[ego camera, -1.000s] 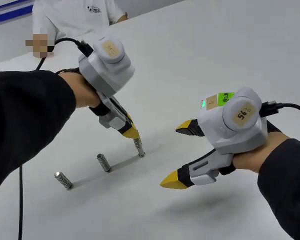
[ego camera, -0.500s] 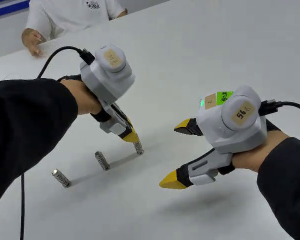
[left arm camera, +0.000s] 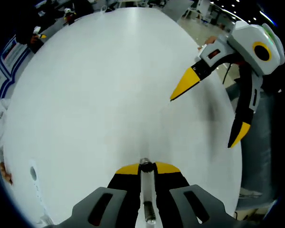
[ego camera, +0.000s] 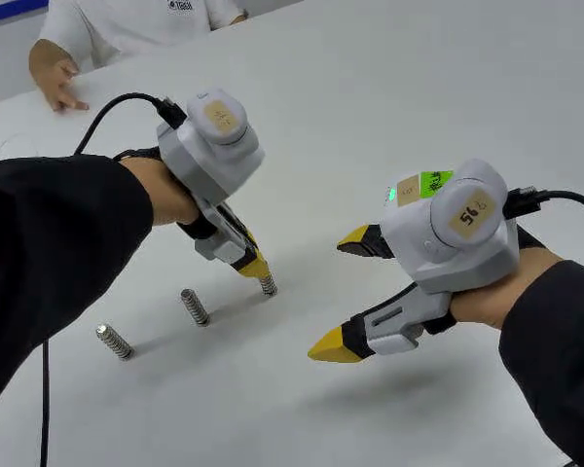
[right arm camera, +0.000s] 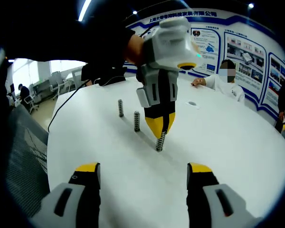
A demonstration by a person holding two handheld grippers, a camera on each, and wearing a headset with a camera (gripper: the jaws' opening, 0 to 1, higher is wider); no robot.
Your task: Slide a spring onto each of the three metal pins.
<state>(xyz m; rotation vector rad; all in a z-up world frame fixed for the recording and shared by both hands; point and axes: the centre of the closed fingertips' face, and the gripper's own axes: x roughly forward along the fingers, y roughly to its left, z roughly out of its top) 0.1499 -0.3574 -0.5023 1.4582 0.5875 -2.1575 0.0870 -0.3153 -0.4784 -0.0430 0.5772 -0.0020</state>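
Three springs stand upright in a row on the white table (ego camera: 419, 97): left spring (ego camera: 114, 341), middle spring (ego camera: 195, 306), right spring (ego camera: 268, 284). Two grippers. The left gripper (ego camera: 256, 268) has its yellow tips pinched on the top of the right spring, and its own view shows that close up, the spring sitting right between the jaws. The right gripper (ego camera: 341, 295) hangs off to the right, jaws spread wide with nothing in them. Its view gets the whole row side-on.
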